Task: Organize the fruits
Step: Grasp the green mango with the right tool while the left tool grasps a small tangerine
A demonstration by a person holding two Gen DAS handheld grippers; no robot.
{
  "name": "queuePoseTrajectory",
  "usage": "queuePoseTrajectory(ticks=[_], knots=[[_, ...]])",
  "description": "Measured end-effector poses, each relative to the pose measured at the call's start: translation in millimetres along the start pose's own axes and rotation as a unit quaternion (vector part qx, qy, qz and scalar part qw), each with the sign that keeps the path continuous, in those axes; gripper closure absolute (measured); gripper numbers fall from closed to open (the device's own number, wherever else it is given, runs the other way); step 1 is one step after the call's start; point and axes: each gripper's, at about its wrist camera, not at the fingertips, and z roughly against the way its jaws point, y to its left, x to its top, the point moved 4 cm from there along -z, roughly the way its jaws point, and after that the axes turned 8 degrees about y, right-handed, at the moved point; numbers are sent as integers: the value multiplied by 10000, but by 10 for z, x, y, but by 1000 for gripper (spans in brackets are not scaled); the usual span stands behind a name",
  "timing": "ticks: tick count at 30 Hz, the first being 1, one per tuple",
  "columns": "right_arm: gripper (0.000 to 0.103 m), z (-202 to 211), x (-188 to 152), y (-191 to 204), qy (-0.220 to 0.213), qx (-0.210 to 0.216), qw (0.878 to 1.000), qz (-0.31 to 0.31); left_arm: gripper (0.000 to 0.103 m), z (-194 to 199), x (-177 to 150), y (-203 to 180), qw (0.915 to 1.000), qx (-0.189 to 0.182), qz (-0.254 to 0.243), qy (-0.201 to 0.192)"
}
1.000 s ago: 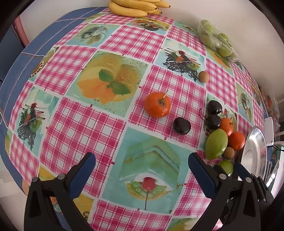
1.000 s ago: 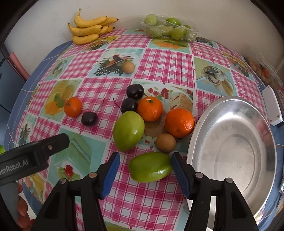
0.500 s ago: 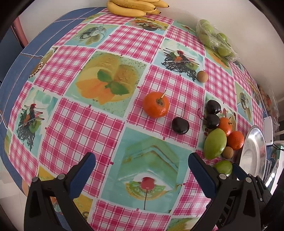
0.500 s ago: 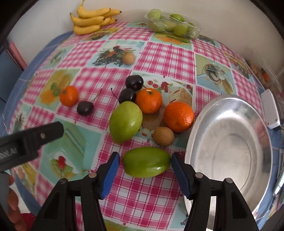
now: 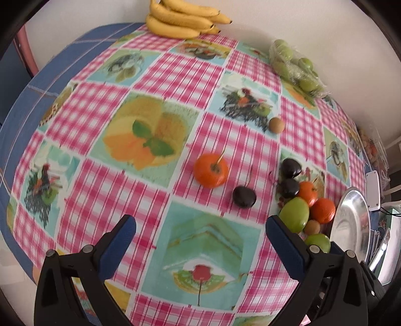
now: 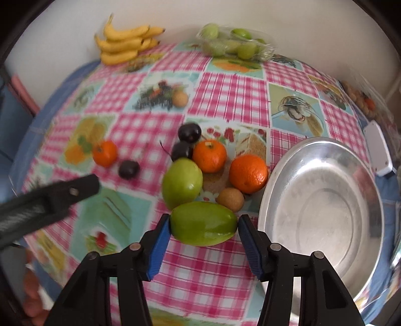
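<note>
green oblong mango (image 6: 204, 227) between closing right gripper (image 6: 204, 227) pads, left pad touching, beside silver metal bowl (image 6: 323, 213), left gripper (image 5: 200, 232) wide, empty

From the left wrist, the metal bowl (image 5: 351, 225) shows only as a thin sliver at the right edge, and the nearest green fruit (image 5: 318, 242) is half hidden behind the left gripper (image 5: 200, 228) finger. The banana bunch (image 5: 183, 18) is cut off at the top. The bagged green fruits (image 6: 233, 45) blur together.
</note>
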Motion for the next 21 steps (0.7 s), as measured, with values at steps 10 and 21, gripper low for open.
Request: queuePoseTrajectory(ticks=[10, 21], knots=[[45, 158, 278, 75, 86, 53, 9978, -650, 15, -112, 305, 21, 9998, -82, 154, 115], [45, 200, 596, 115, -116, -91, 9976, -682, 41, -354, 562, 25, 9992, 105, 169, 349]])
